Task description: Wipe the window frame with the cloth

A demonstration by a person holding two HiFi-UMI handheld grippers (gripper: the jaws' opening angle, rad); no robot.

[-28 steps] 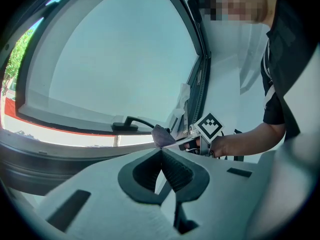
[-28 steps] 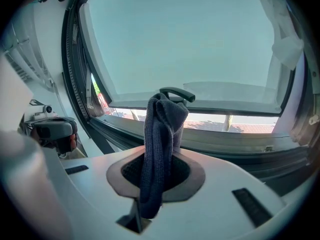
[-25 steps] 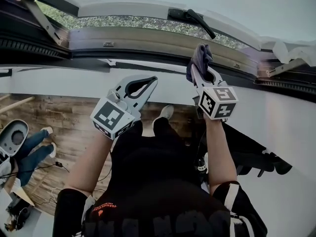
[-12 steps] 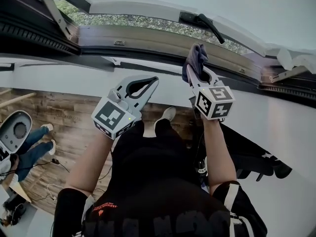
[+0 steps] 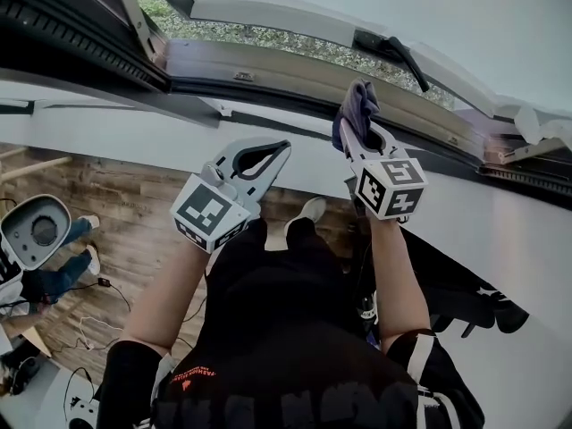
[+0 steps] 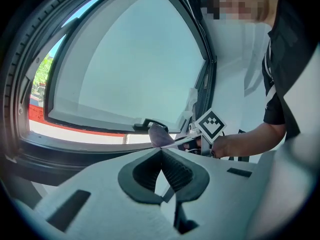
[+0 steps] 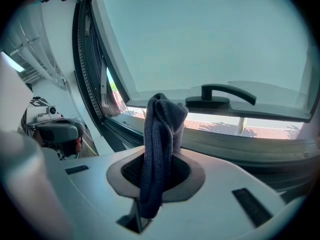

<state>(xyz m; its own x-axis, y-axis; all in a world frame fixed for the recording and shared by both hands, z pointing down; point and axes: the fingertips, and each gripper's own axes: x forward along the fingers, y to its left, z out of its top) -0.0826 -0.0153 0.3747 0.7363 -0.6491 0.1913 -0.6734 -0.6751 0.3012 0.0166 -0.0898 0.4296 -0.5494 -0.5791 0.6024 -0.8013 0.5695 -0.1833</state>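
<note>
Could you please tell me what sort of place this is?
Probably an indoor room, at an open window: a white sash with a black handle, a grey window frame with greenery beyond, and a wood-plank floor below. The right gripper holds the cloth.

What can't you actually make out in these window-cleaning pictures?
Head view: whether the cloth in the right hand-held gripper touches the window frame; the cloth covers that spot.
Head view: where the frame ends; the picture's left and right edges cut it off.
All views: any dirt on the frame; too small.
</note>
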